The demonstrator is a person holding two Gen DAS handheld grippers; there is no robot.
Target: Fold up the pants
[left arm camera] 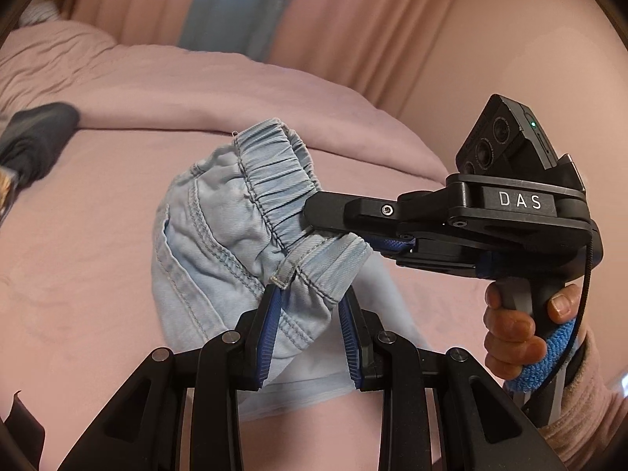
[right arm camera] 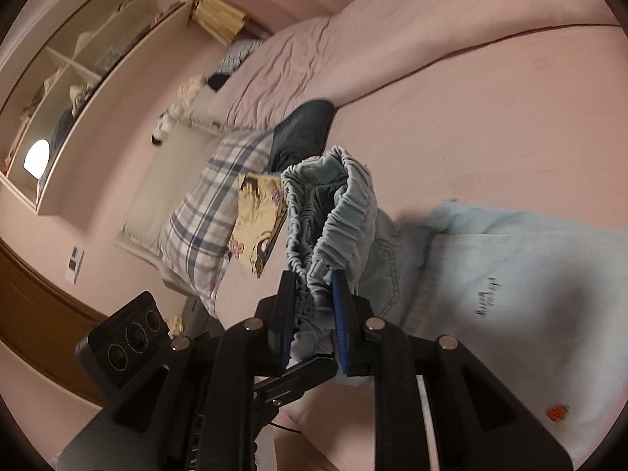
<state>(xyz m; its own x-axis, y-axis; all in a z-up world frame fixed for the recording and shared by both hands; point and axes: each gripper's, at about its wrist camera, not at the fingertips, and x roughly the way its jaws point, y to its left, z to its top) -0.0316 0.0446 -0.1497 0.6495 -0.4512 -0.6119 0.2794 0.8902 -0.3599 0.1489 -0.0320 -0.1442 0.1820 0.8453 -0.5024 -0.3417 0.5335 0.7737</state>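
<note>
Light blue denim pants (left arm camera: pixel 219 227) with an elastic waistband hang bunched above the pink bed (left arm camera: pixel 98 274). In the left wrist view my left gripper (left arm camera: pixel 310 294) is shut on the waistband edge, its blue pads (left arm camera: pixel 271 333) pressing the denim. My right gripper (left arm camera: pixel 310 219), held by a hand (left arm camera: pixel 514 333), comes in from the right and pinches the gathered elastic. The right wrist view shows my right gripper (right arm camera: pixel 314 276) shut on the ruched waistband (right arm camera: pixel 333 212). The pants legs (right arm camera: pixel 510 274) trail onto the bed to the right. The left gripper's camera housing (right arm camera: pixel 129 333) sits low on the left.
A dark grey garment (right arm camera: pixel 302 129) lies further up the bed, beside a plaid pillow (right arm camera: pixel 212 212) and a cream patterned item (right arm camera: pixel 259 216). A white shelf unit (right arm camera: pixel 78 78) lines the wall. Pink and blue curtains (left arm camera: pixel 235 8) hang behind the bed.
</note>
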